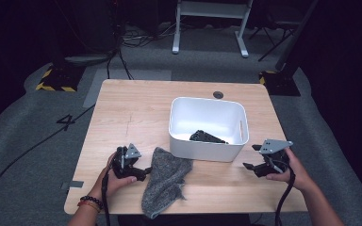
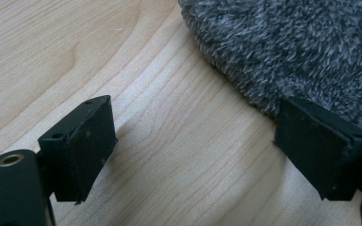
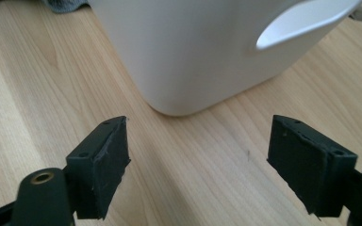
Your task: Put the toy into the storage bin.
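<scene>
Grey cloth [image 1: 164,181] is lying at lower centre of the table [image 1: 136,113], just before the white bin [image 1: 207,128]. Left gripper [image 1: 139,173] is hovering at its left edge, jaws apart; right gripper [image 1: 253,161], lower right, is likewise gaping, empty.

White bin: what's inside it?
Inside the white bin, the high view shows one dark object lying on the floor near the front wall. What it is cannot be told. The front wall hides the bin floor just behind it, so anything there is covered.
</scene>
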A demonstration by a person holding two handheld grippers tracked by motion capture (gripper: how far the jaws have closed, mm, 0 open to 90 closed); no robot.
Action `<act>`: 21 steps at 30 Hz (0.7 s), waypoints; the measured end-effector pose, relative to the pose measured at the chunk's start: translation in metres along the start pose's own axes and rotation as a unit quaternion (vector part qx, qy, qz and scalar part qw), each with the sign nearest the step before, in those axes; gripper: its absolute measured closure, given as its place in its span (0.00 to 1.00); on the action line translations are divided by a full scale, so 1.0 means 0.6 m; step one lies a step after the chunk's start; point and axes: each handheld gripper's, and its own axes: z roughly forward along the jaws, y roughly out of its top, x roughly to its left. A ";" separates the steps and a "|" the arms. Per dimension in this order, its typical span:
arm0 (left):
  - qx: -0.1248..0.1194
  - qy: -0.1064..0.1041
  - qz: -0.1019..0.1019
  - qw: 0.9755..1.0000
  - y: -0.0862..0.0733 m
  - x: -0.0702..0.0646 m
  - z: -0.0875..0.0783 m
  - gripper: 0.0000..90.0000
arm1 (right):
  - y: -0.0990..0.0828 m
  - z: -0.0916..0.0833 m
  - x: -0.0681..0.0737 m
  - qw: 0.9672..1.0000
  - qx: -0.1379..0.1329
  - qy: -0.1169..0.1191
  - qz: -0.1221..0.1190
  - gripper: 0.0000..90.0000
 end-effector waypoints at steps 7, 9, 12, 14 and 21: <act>0.000 0.000 -0.001 1.000 0.000 0.000 0.000 0.15 | -0.028 0.013 0.001 1.000 0.015 0.000 0.007 0.24; 0.000 -0.001 0.000 1.000 0.000 0.000 0.000 0.15 | -0.037 0.016 0.000 1.000 0.020 -0.004 0.009 0.24; 0.000 -0.001 -0.001 1.000 0.000 0.000 0.000 0.15 | -0.051 0.019 -0.001 1.000 0.023 -0.002 0.016 0.24; -0.001 -0.001 -0.001 1.000 0.000 0.000 0.000 0.15 | -0.058 0.021 -0.001 1.000 0.023 -0.001 0.020 0.24; 0.000 -0.001 0.001 1.000 0.000 0.001 0.000 0.15 | -0.085 0.025 -0.002 0.999 0.025 -0.001 0.041 0.24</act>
